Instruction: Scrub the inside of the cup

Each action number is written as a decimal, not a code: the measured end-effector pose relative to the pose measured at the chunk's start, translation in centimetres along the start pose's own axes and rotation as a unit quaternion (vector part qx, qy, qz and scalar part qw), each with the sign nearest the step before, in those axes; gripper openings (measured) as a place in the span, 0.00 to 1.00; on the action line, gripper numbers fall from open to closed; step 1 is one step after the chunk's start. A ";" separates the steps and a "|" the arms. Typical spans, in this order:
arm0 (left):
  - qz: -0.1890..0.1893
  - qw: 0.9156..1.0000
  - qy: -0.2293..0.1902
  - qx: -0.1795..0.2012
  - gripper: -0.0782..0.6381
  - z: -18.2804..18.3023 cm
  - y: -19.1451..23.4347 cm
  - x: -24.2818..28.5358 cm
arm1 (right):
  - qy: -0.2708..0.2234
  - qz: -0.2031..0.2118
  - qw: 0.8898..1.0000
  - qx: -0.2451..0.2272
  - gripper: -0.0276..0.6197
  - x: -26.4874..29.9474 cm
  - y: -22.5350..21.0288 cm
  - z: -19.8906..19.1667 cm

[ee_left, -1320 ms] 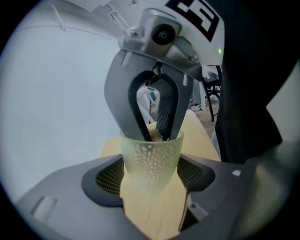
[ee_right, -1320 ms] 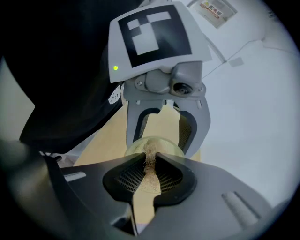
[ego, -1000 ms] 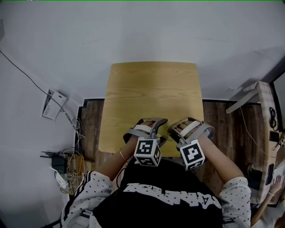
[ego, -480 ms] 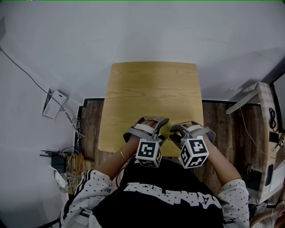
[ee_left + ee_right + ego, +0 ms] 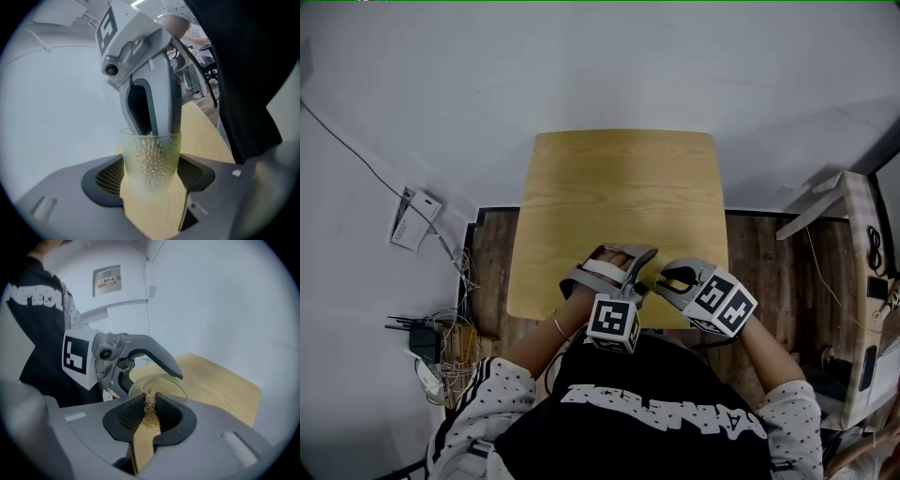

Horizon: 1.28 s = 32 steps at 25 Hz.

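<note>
The left gripper (image 5: 151, 177) is clenched on the two sides of the cup (image 5: 151, 159), a pale green translucent one with a dimpled wall. It holds the cup over the 6 o'clock edge of the wooden table (image 5: 619, 187), close to the person's body; whether the cup rests on the wood I cannot tell. The right gripper (image 5: 149, 414), at 3 o'clock from the left one in the head view, pinches a tuft of straw-coloured fibre scrubber (image 5: 150, 401), and its tips reach into the mouth of the cup. To scrub well, I think the left grip should be firm without squeezing, because the thin wall looks easy to bend. The right one should press the fibre on the inner wall and go around it from rim to bottom, with the hard tips kept off the wall. For writing, a sign (image 5: 108, 280) on the wall at 11 o'clock in the right gripper view has print too small to read. The black shirt (image 5: 656, 412) has large white letters that I cannot read with confidence. The marker cube (image 5: 612, 322) shows only black-and-white square patterns.
</note>
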<state>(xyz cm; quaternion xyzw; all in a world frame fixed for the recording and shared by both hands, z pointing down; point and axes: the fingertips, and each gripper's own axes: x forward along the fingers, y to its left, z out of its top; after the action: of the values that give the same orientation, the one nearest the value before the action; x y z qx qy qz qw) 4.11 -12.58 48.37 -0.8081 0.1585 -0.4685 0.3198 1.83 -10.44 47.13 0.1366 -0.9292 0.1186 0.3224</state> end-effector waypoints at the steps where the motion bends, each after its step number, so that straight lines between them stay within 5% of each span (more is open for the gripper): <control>1: 0.002 1.000 -0.001 0.003 0.60 0.1 0.1 0.0 | -0.011 0.004 1.000 0.027 0.15 -0.1 -0.1 0.1; 5: 0.006 1.000 0.000 0.007 0.60 0.1 0.2 0.2 | -0.053 0.028 0.989 0.134 0.15 -0.3 -0.5 0.4; 10: 0.013 1.000 0.000 0.014 0.60 0.2 0.5 -0.1 | -0.106 0.063 0.954 0.272 0.15 -0.6 -0.8 0.8; 16: 0.023 1.000 0.008 0.018 0.60 0.4 0.8 -0.1 | -0.148 0.100 0.914 0.363 0.15 -1.5 -1.4 1.4; 20: 0.030 0.999 0.006 0.022 0.60 0.5 1.0 -0.3 | -0.163 0.115 0.901 0.386 0.15 -1.7 -1.5 1.6; 25: 0.040 0.999 0.005 0.026 0.60 0.4 1.4 -0.4 | -0.172 0.104 0.904 0.378 0.15 -1.8 -1.6 2.0; 32: 0.071 0.997 -0.010 0.022 0.60 0.7 2.7 -0.6 | -0.164 0.035 0.942 0.292 0.16 -2.5 -2.1 2.6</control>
<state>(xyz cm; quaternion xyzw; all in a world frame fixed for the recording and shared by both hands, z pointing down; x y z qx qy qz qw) 4.53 -14.02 45.97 -0.7922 0.2020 -0.4400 0.3716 2.95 -12.78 43.79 0.2098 -0.8977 0.3723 0.1075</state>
